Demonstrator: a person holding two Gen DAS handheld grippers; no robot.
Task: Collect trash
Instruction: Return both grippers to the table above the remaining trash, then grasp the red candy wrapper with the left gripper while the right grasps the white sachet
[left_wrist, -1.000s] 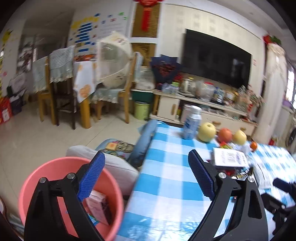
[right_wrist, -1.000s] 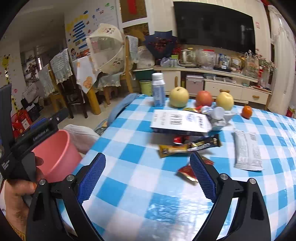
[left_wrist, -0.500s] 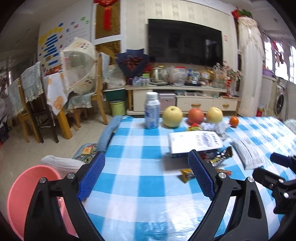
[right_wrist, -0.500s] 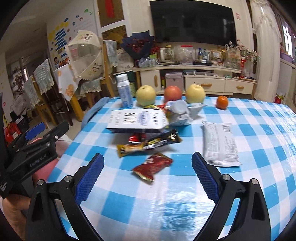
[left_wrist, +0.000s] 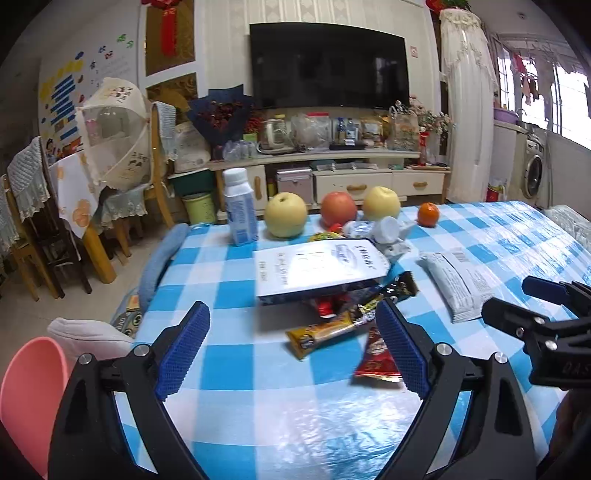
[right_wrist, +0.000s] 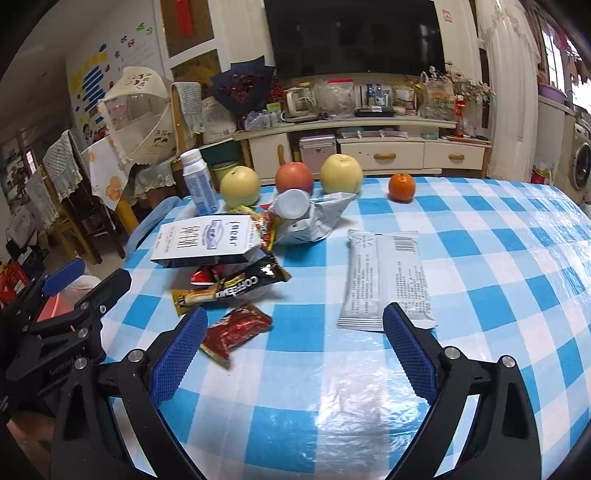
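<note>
Trash lies on the blue-checked table (right_wrist: 480, 258): a red wrapper (right_wrist: 236, 332) (left_wrist: 376, 358), a coffee sachet (right_wrist: 229, 288) (left_wrist: 332, 328), a white box (right_wrist: 207, 240) (left_wrist: 317, 269), a grey-white packet (right_wrist: 384, 280) (left_wrist: 458, 284) and a crumpled bag (right_wrist: 314, 218). A pink bin (left_wrist: 29, 398) stands off the table's left edge. My left gripper (left_wrist: 291, 350) is open and empty above the near table, the red wrapper by its right finger. My right gripper (right_wrist: 291, 354) is open and empty just short of the red wrapper and the packet.
A milk bottle (right_wrist: 199, 184), two pears (right_wrist: 240, 184), an apple (right_wrist: 295, 177) and an orange (right_wrist: 402, 186) stand along the table's far edge. A padded stool (left_wrist: 88, 332) stands beside the bin. Chairs (left_wrist: 33, 221) and a TV cabinet (left_wrist: 332, 177) lie beyond.
My left gripper has swung right, from over the pink bin to over the table. My right gripper has moved right and forward toward the wrappers. Both stay open.
</note>
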